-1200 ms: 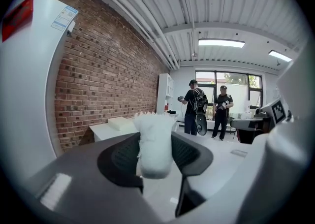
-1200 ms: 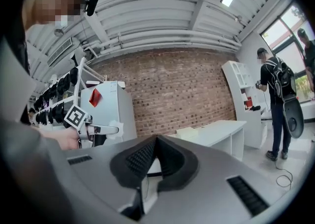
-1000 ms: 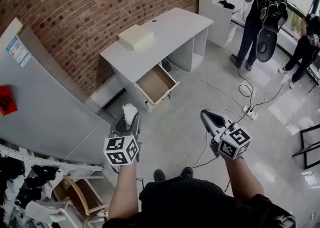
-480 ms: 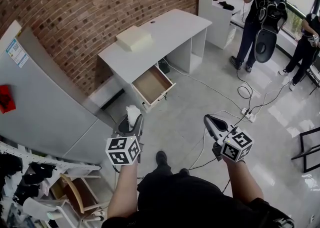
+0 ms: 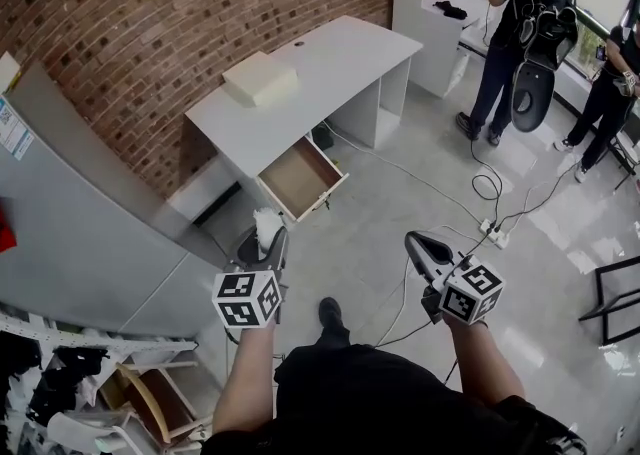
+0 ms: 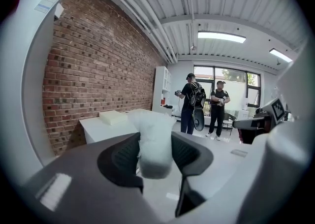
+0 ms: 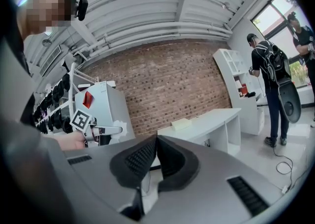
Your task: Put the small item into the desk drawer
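My left gripper (image 5: 262, 239) is shut on a small white crumpled item (image 5: 265, 225), which fills the gap between its jaws (image 6: 153, 142). It hangs over the floor, short of the white desk (image 5: 300, 73). The desk's drawer (image 5: 302, 178) stands pulled open, its brown inside bare, up and to the right of the left gripper. My right gripper (image 5: 420, 243) is shut with nothing in it (image 7: 156, 156), held over the floor at the right. In the right gripper view the left gripper (image 7: 101, 130) with the white item shows at the left.
A flat white box (image 5: 260, 78) lies on the desk. Brick wall (image 5: 170, 13) behind it; a grey cabinet (image 5: 80, 233) at the left. Cables and a power strip (image 5: 495, 233) cross the floor. Two people (image 5: 525, 23) stand at the far right by white shelves (image 5: 425, 3).
The view has moved forward toward the desk; the open drawer sits slightly lower and closer. Both grippers hold the same pose, the left still holding the white item.
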`<move>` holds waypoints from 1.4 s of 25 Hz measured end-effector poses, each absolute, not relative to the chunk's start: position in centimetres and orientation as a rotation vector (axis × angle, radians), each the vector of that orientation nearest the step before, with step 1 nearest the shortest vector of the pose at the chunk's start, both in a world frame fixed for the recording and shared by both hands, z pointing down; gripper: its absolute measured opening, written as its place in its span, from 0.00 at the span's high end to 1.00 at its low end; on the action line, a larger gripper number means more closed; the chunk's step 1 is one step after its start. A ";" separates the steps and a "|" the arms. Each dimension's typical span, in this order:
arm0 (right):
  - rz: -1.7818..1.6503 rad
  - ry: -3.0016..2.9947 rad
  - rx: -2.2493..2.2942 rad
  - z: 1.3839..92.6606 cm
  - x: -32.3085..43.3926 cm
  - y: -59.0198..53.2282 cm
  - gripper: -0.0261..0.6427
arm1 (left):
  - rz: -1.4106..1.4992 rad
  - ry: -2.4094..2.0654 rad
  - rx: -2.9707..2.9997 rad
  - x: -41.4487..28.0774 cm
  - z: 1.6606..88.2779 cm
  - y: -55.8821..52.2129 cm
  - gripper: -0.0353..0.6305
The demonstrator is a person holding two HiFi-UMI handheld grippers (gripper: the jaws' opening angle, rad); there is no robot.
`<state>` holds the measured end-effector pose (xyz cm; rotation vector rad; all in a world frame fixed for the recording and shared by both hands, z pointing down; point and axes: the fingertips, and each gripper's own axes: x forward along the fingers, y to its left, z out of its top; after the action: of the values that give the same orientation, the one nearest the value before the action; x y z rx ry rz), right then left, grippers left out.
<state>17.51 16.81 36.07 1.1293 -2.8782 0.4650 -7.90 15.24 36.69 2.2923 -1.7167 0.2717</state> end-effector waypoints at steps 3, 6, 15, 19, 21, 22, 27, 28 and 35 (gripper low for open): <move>0.465 -2.869 1.125 35.9 16.3 14.0 0.94 | 0.261 -1.715 2.290 -9.1 36.7 12.4 0.67; 0.465 -2.866 1.117 35.6 15.0 11.1 0.94 | 0.253 -1.711 2.288 -10.4 36.8 9.5 0.67; 0.519 -2.799 1.048 37.4 9.7 4.8 0.94 | 0.233 -1.675 2.276 -14.3 38.5 2.2 0.67; 0.521 -2.774 1.019 36.8 7.4 3.6 0.94 | 0.202 -1.688 2.242 -17.4 38.5 0.4 0.67; 0.505 -2.765 1.006 36.5 6.4 2.9 0.94 | 0.187 -1.695 2.230 -18.6 38.6 -0.2 0.67; 0.498 -2.764 1.002 36.3 6.0 2.5 0.94 | 0.184 -1.696 2.227 -19.1 38.6 -0.4 0.67; 0.512 -2.774 0.974 36.3 4.4 1.5 0.94 | 0.181 -1.695 2.219 -20.0 39.0 -0.7 0.67; 0.515 -2.778 0.964 36.4 4.2 1.2 0.94 | 0.183 -1.695 2.217 -20.0 39.1 -0.8 0.67; 0.559 -2.826 0.941 37.1 4.0 -1.6 0.94 | 0.248 -1.698 2.217 -19.0 39.6 -2.2 0.67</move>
<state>4.02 -1.60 37.11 0.9405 -2.8260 0.5587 -19.04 -2.17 39.58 2.2169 -1.6981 0.2481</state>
